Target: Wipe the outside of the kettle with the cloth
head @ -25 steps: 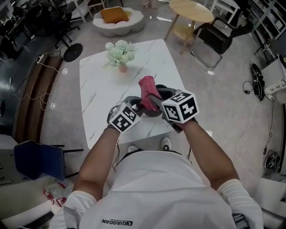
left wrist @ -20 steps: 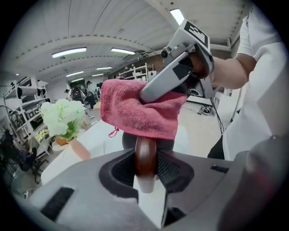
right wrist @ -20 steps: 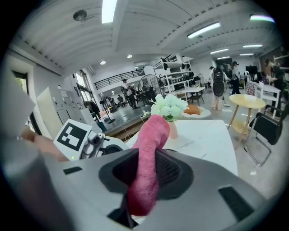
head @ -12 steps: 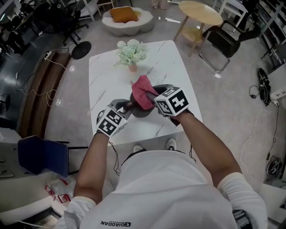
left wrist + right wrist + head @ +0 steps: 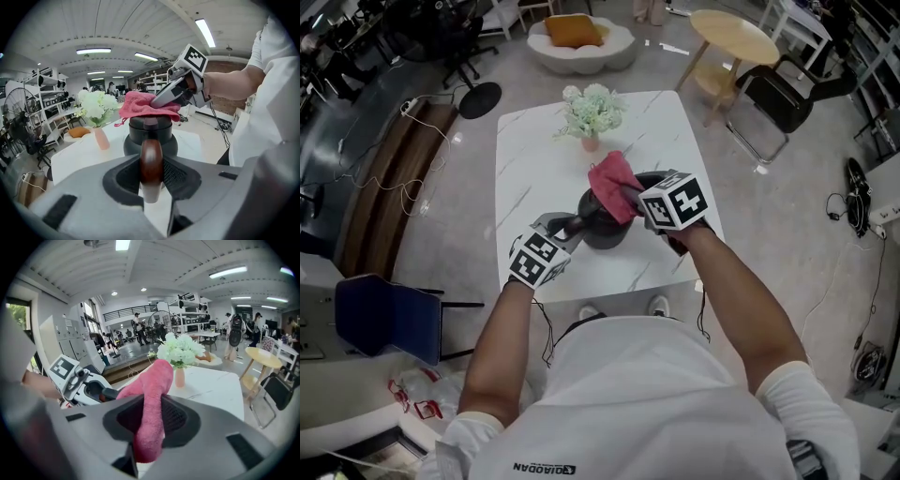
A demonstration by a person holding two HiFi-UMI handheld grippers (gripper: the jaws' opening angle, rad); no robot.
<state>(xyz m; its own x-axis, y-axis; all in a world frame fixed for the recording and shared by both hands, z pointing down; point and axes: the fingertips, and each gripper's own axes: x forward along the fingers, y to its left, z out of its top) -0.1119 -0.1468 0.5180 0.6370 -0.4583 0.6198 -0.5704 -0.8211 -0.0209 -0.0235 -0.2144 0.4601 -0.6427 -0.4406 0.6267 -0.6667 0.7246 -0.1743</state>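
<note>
The left gripper [image 5: 151, 180] is clamping the glossy brown wooden handle [image 5: 151, 161] of the squat black kettle [image 5: 602, 228] (only its own camera is showing that pinch plainly). The right gripper [image 5: 149, 427] is pinching the fluffy pink cloth [image 5: 151, 390], draping it over the kettle's top. The kettle is standing on the white marbled table [image 5: 525, 178]. Behind it, a small pink vase [image 5: 591, 142] is holding white flowers [image 5: 593, 105].
</note>
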